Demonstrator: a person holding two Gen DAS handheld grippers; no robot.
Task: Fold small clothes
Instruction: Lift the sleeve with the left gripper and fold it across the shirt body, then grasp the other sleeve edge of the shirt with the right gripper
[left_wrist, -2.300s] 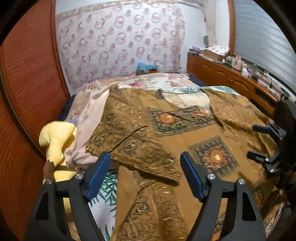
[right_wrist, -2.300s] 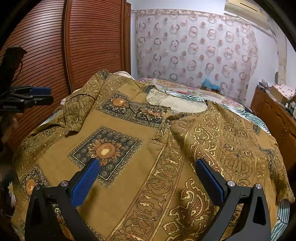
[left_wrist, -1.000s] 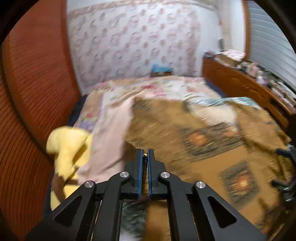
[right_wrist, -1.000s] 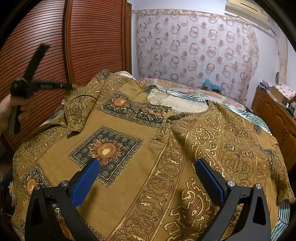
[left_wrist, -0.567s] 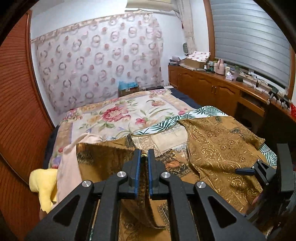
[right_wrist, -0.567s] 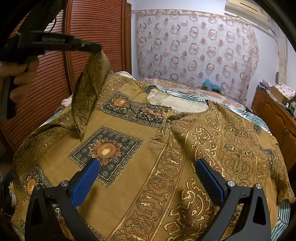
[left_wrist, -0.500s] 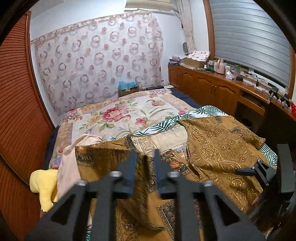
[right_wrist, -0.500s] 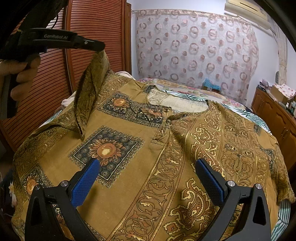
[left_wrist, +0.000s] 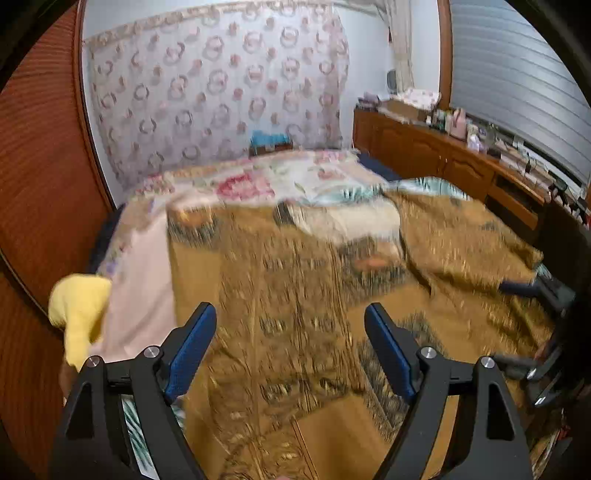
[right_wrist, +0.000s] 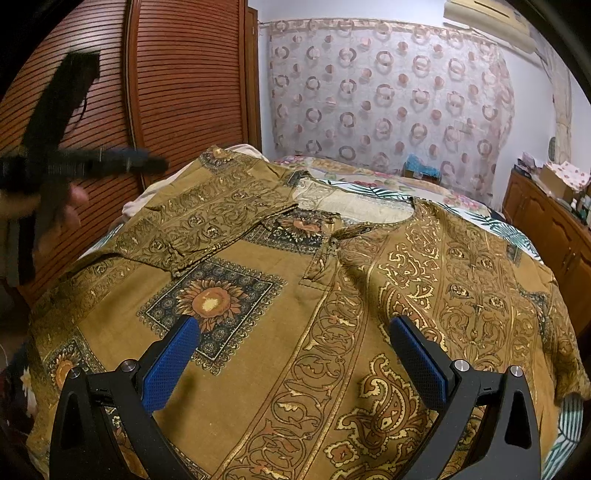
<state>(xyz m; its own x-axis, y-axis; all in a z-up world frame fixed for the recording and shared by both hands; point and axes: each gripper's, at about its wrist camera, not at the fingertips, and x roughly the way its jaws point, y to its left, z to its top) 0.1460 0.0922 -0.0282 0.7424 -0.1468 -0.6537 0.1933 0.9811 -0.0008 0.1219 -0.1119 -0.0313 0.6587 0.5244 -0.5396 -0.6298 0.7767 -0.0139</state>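
A brown patterned shirt (right_wrist: 332, 302) lies spread flat over the bed (right_wrist: 373, 181), filling most of the right wrist view. Its left sleeve (right_wrist: 207, 221) is folded inward and rests across the chest at about 10 o'clock, partly covering a sunflower panel.

The left tongs (left_wrist: 290, 350) stand wide; their jaws have just been opening and nothing is gripped, with only the shirt lying below the gap. From the right wrist view they appear as a blurred dark shape (right_wrist: 107, 162) at 9 o'clock, off the sleeve, with the person's hand (right_wrist: 55, 218) behind them. The right tongs (right_wrist: 291, 354) also stand wide and empty, over the lower front of the shirt.

Around the shirt: a pale pink cloth (left_wrist: 144, 280) and a yellow cloth (left_wrist: 79, 314) lie beside it at 9 o'clock in the left wrist view. A floral bedspread (left_wrist: 258, 181) shows beyond the collar. A slatted wooden wardrobe (right_wrist: 184, 81) stands close at the bed's left edge. A ring-patterned curtain (right_wrist: 388, 92) hangs at 12 o'clock, with a blue box (right_wrist: 421, 170) below it. A wooden cabinet (left_wrist: 443, 162) with small clutter on top runs along 2 o'clock, under window blinds (left_wrist: 517, 85).

The left wrist view is motion-blurred. No writing can be read in either view.
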